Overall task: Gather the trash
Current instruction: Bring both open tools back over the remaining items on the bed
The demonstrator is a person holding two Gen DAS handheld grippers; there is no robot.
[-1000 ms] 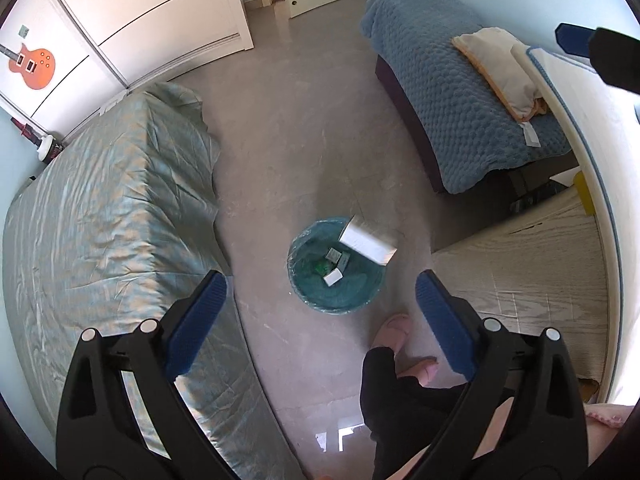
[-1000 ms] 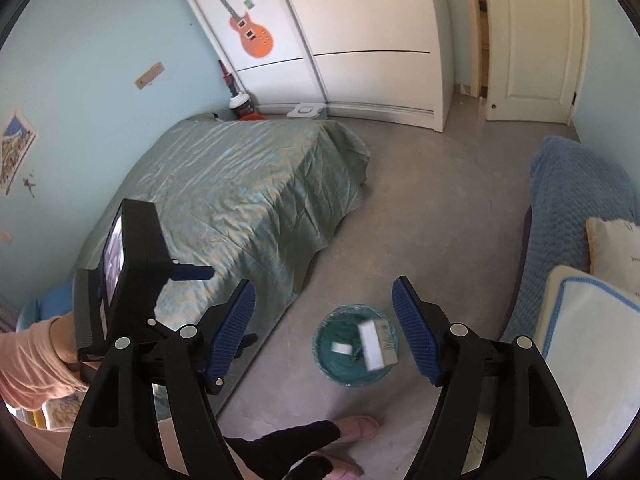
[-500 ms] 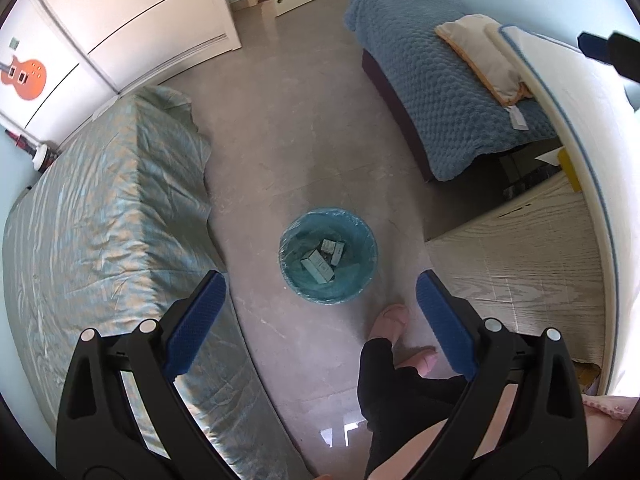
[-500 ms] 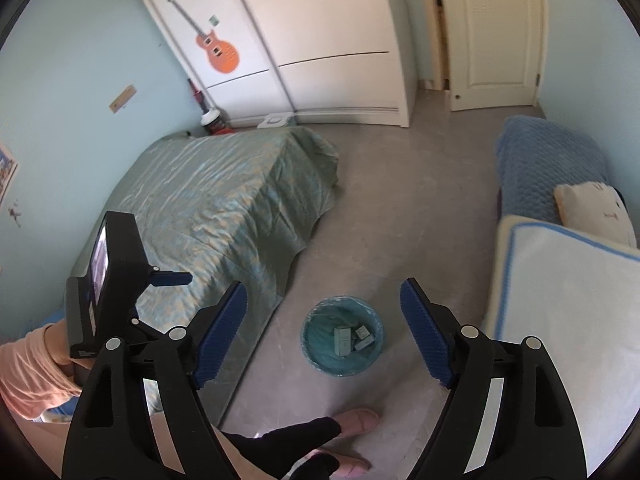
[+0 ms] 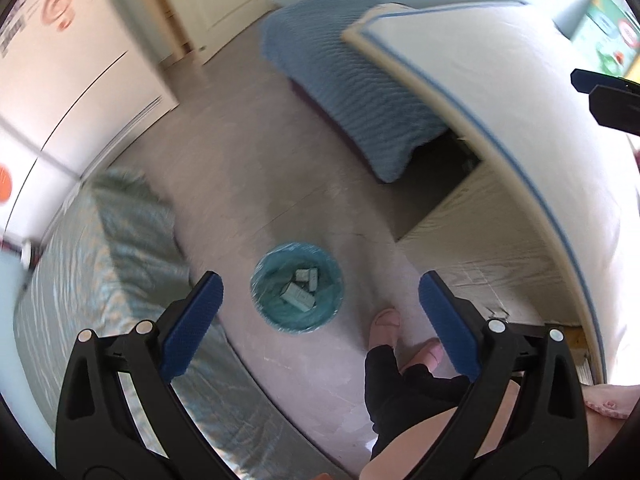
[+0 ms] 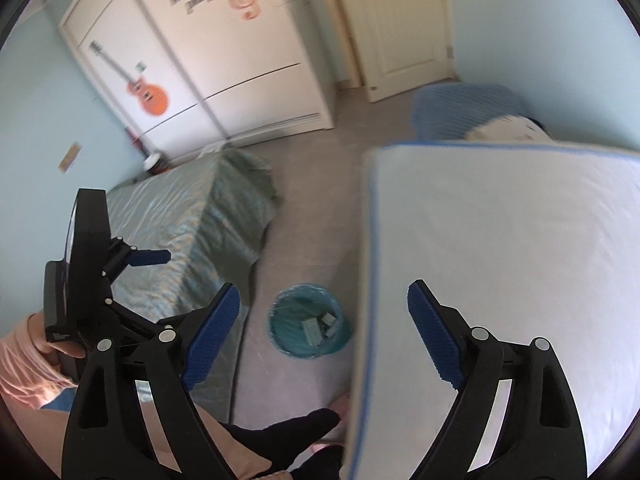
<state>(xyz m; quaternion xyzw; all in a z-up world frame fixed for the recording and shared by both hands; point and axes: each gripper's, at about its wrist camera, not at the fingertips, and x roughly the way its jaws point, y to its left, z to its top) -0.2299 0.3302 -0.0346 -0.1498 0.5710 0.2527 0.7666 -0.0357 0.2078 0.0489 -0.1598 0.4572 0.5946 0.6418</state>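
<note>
Your left tongs [image 5: 320, 304] hang wide apart and hold nothing above the teal-lined bin [image 5: 297, 288] on the floor [image 5: 256, 184], small boxes [image 5: 298, 295] inside, green bed [image 5: 100, 280] left, white mattress [image 5: 540, 128] right.

bin liner [image 5: 297, 322] – glossy plastic | bedspread [image 5: 100, 272] – shiny cloth | floor [image 5: 256, 168] – smooth, matt

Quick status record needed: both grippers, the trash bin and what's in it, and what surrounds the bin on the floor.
left gripper: open, holds nothing, high above the floor
right gripper: open, holds nothing
trash bin: round, teal liner, upright on the floor
bin contents: several small boxes lying at the bottom
beside bin: green-covered bed on one side, white mattress on the other
near bin: person's pink slippers
loose trash elsewhere: none visible on the floor shown
</note>
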